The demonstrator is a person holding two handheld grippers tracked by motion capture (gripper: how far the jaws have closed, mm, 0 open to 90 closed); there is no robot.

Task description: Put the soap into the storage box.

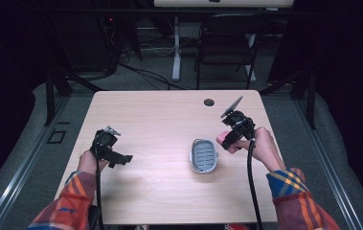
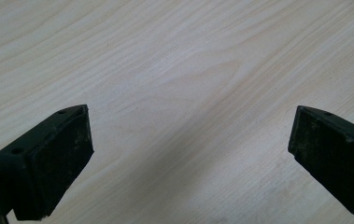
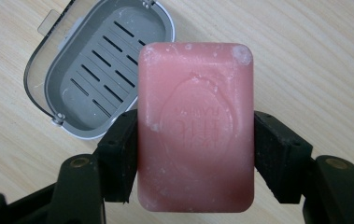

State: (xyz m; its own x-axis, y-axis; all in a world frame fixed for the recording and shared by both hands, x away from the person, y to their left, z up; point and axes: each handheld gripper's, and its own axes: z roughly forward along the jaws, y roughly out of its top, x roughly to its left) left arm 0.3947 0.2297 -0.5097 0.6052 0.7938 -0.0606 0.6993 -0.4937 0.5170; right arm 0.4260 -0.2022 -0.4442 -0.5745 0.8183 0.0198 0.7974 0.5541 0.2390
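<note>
Light wooden table (image 1: 169, 115) in a dark room, with furniture behind it.

The table's pale grain runs along its length, and a small round hole (image 1: 209, 102) sits close to its far edge, toward the far right corner. Beyond the far edge stands a black folding chair (image 1: 227, 43) on the grey floor (image 1: 26, 158), just beside the white leg (image 1: 176, 48) of a second desk (image 1: 222, 3). Dark cables (image 1: 145, 74) trail across the floor between that leg and the table's far left corner. A black stand (image 1: 57, 81) rises off the far left corner.
</note>
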